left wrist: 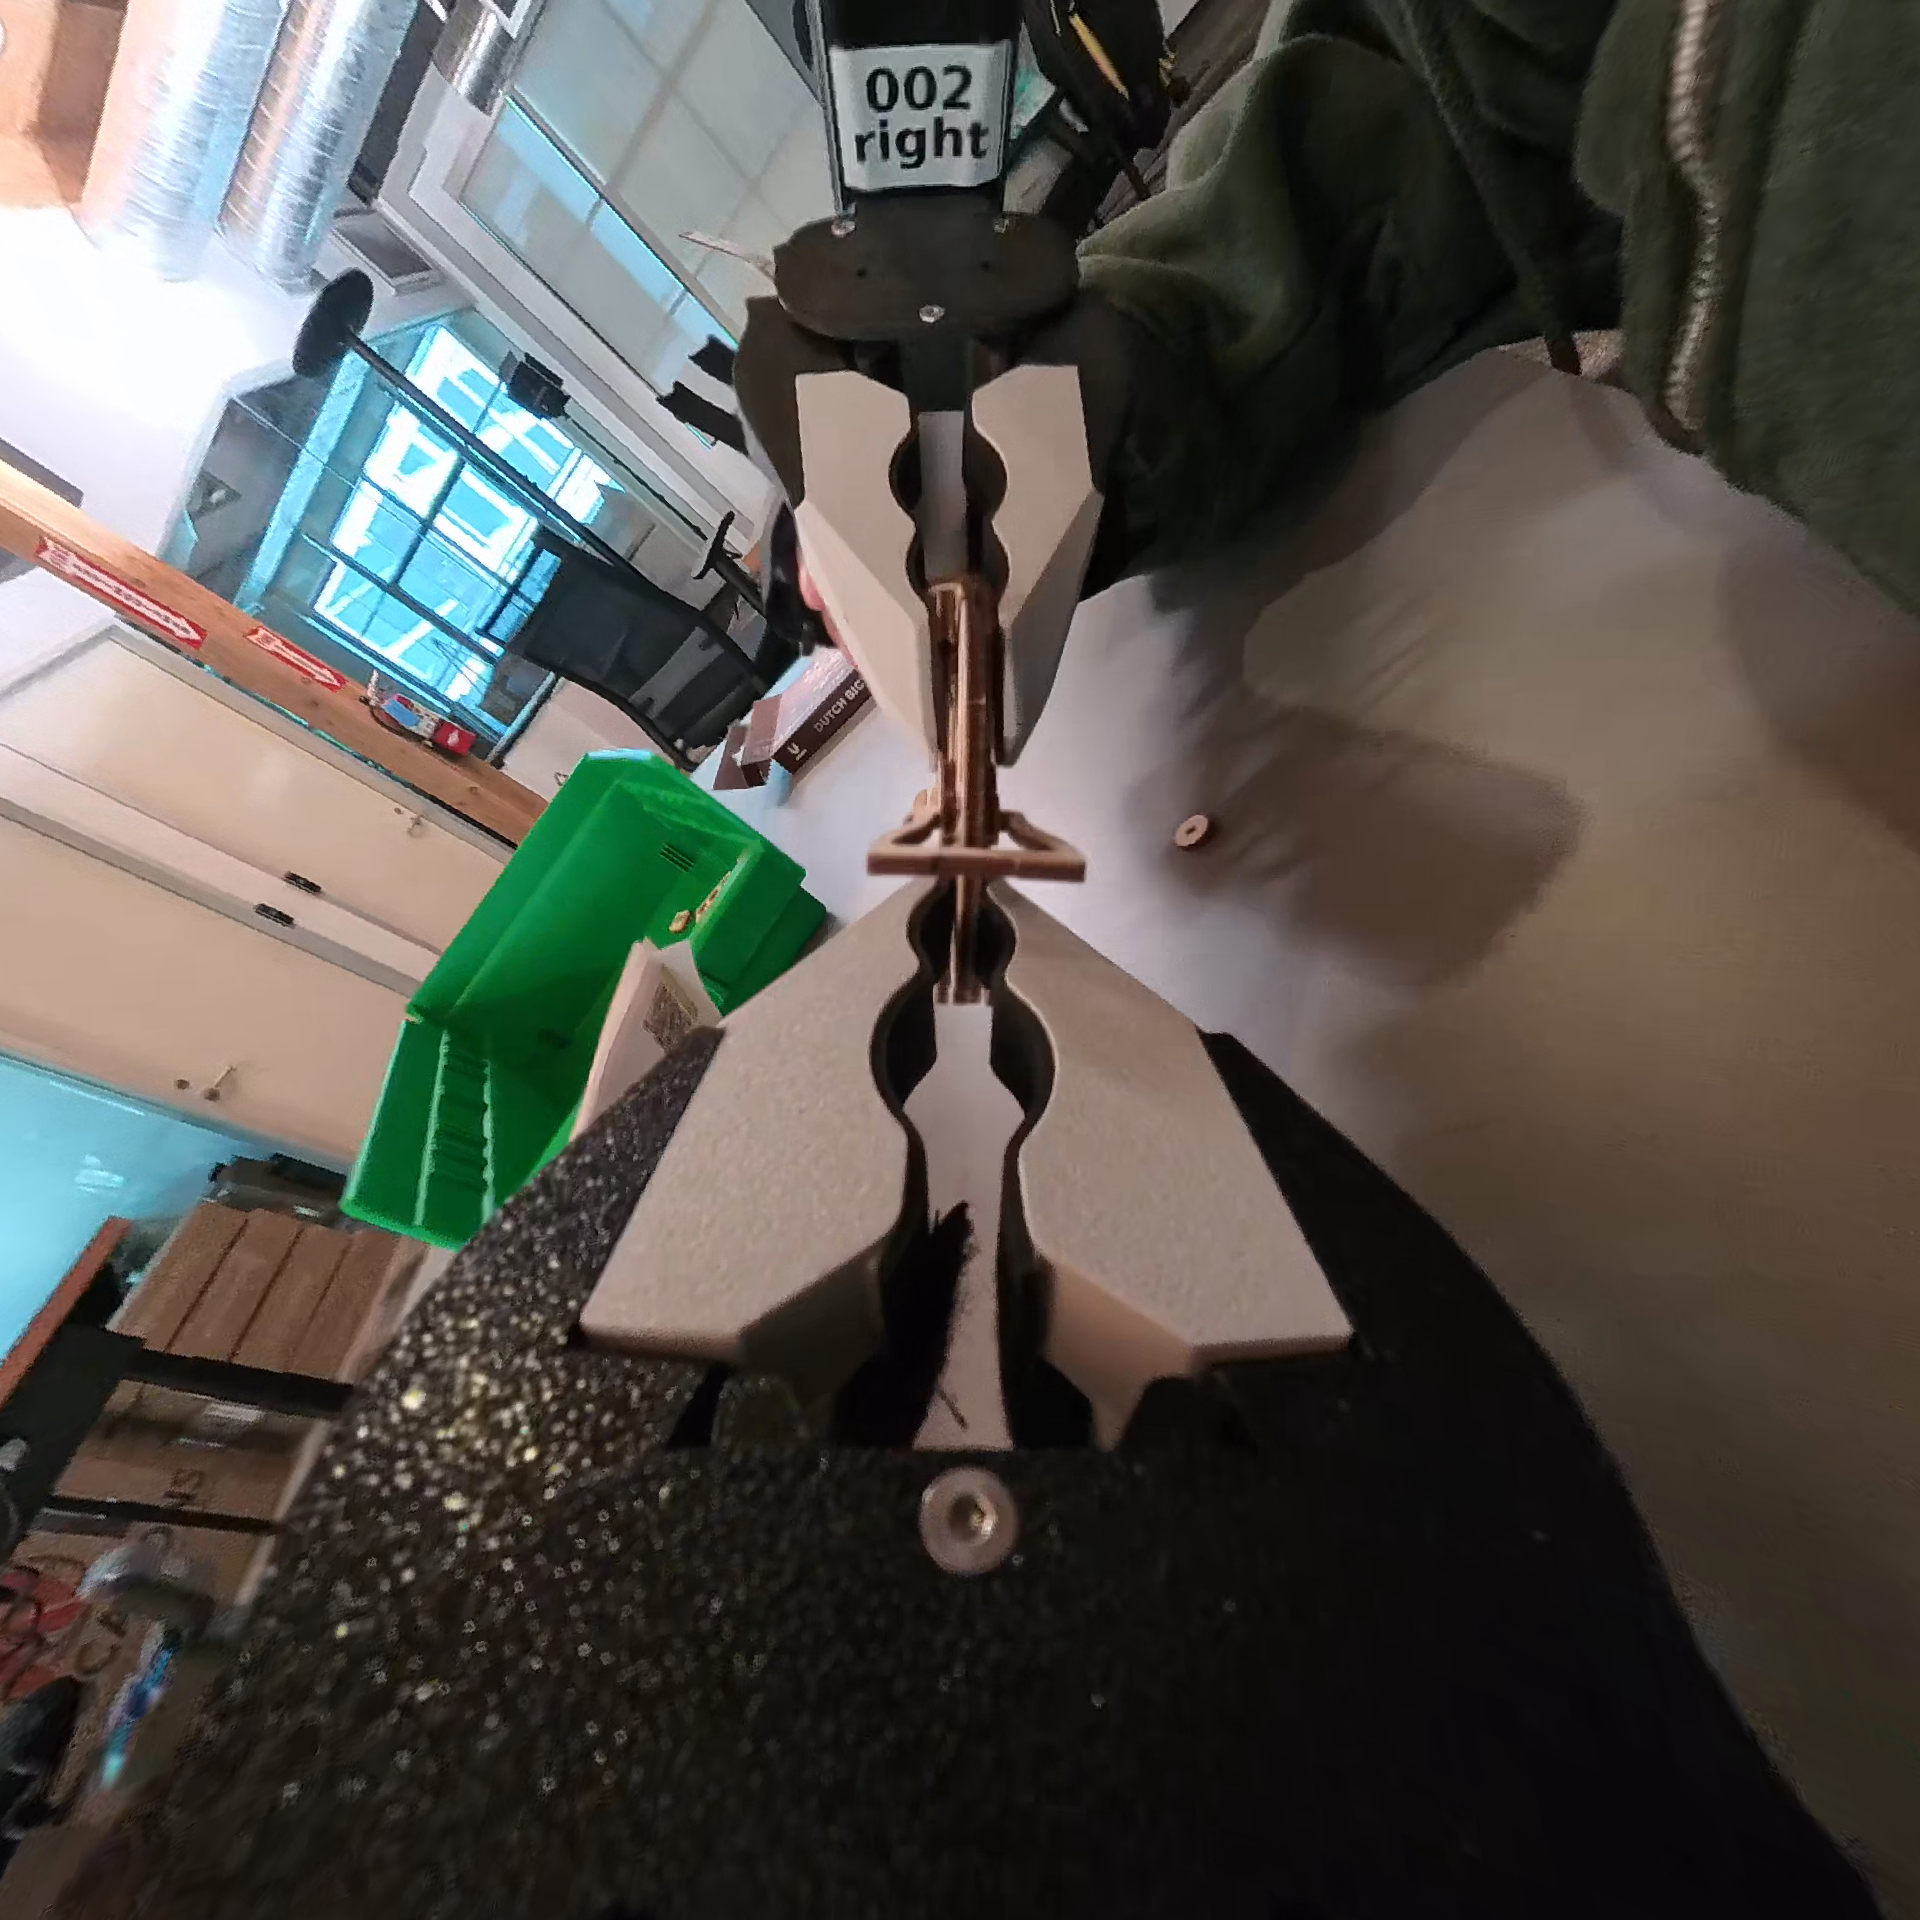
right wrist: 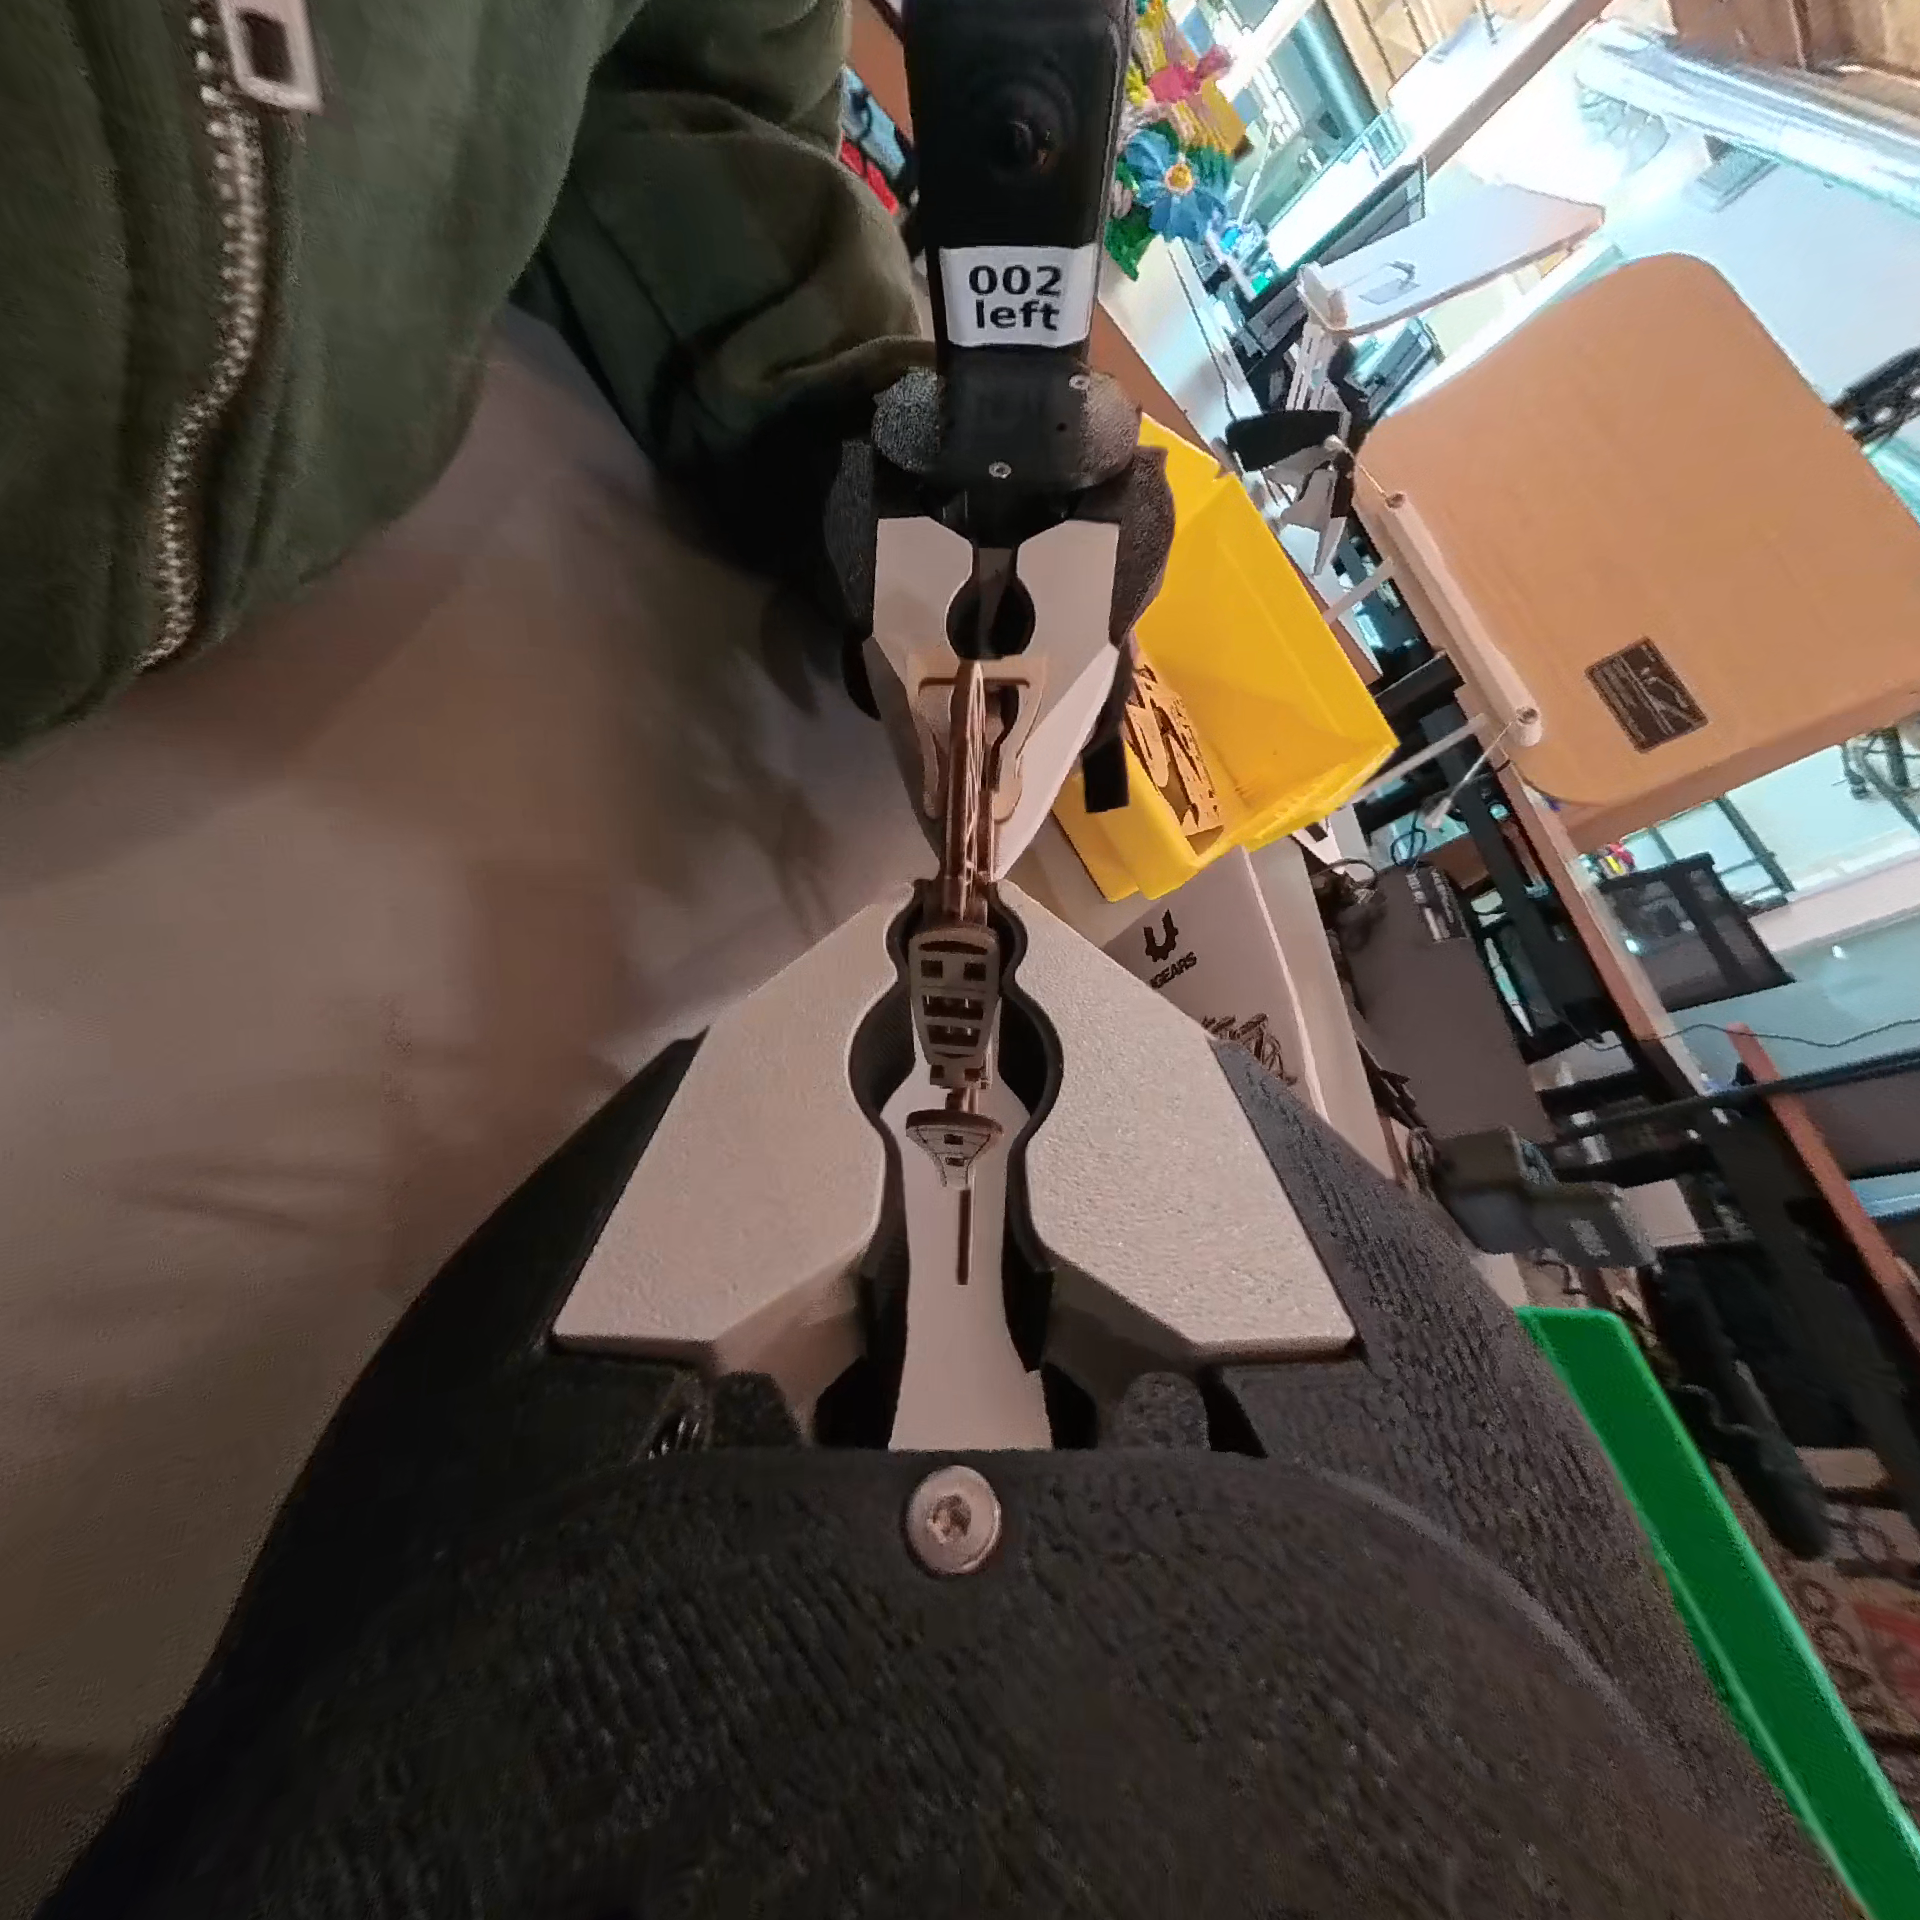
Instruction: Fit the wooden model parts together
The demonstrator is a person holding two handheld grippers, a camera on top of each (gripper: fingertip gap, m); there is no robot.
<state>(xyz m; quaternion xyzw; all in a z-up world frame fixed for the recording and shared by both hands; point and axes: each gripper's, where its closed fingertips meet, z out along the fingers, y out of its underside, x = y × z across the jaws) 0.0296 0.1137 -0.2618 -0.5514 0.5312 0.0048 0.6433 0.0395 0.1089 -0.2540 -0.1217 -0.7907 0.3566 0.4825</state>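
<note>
A thin, flat wooden model (left wrist: 966, 821) with a triangular cross piece hangs in the air between both grippers. In the left wrist view my left gripper (left wrist: 968, 920) is shut on its near end. The right gripper (left wrist: 971, 717) faces it from above and is shut on the far end. In the right wrist view my right gripper (right wrist: 956, 914) is shut on the wooden model (right wrist: 954, 987), whose slotted part lies between the fingers. The left gripper (right wrist: 977, 847) holds the other end. A small wooden disc (left wrist: 1195, 831) lies on the white table (left wrist: 1403, 644).
A green bin (left wrist: 582, 987) and a brown box (left wrist: 800, 717) stand on the table's left side. A yellow bin (right wrist: 1247, 675) with wooden sheets and a white box (right wrist: 1195, 956) stand on the right. A person's green sleeve (left wrist: 1403, 260) is close behind the grippers.
</note>
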